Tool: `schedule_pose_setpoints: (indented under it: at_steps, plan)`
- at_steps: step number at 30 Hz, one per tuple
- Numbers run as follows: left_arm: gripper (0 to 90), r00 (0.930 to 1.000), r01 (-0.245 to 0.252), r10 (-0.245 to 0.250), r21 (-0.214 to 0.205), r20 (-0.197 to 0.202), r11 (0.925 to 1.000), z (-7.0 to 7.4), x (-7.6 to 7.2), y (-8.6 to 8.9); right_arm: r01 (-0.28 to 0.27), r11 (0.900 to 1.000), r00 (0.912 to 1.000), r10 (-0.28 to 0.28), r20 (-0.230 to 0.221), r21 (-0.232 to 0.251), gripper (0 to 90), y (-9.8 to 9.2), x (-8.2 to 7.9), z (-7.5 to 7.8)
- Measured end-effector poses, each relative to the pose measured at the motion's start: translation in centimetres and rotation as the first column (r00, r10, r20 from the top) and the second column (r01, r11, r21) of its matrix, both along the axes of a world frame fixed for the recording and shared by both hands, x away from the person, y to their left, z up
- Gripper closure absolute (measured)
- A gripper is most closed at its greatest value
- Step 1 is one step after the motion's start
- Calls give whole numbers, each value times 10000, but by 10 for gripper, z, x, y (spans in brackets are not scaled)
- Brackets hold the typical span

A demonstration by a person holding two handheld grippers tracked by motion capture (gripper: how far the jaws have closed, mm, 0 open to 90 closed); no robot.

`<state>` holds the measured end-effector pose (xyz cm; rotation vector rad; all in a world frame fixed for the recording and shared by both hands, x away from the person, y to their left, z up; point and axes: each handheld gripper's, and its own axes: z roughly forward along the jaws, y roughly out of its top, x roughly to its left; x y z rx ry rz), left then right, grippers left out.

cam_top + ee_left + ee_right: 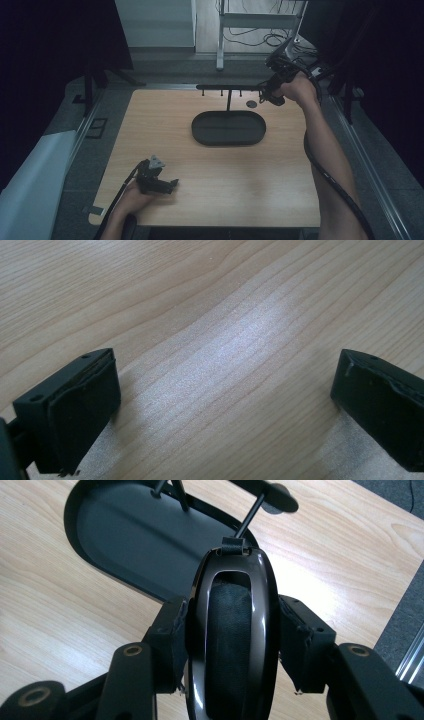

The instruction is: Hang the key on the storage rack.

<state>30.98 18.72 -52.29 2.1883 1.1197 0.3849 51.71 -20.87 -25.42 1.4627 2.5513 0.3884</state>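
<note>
My right gripper (pixel 231 642) is shut on a glossy black oval piece (pixel 264 605) with a dark padded centre and a small loop at its top. The loop sits right at the tip of a thin peg (pixel 250 515) hanging from a black rack. In the high view, the right gripper (pixel 272 93) is raised at the right end of the rack's bar (pixel 220 87), above the far side of the table. The rack's post rises from a black oval tray (pixel 202 131). My left gripper (pixel 171 184) rests low at the table's near left, open, with bare wood between its fingers (pixel 82 410).
The light wooden table (pixel 280 175) has a small dark round disc (pixel 251 104) lying behind the tray. The oval tray (pixel 125 535) lies beneath the held piece. Grey floor and metal rails (pixel 372 180) border the table; a white frame with cables (pixel 260 22) stands beyond the far edge.
</note>
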Motion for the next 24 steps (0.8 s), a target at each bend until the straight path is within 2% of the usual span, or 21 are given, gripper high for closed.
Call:
schedule_pose_setpoints:
  at_steps: [6, 15, 24]
  plan:
    - [0, 10000, 2, -2, 6, -1, 10000, 0, 0, 0, 127, 9999, 9998, -127, 130, -29, 487, 5, 6, 6]
    - [0, 10000, 6, -6, 7, -1, 10000, 0, 0, 0, 275, 9996, 9992, -273, 285, -66, 487, 11, 15, 5]
    - [0, 10000, 6, -6, -7, 2, 10000, 0, 0, 0, 765, 9969, 9958, -754, 513, -187, 487, 1, 22, -1]
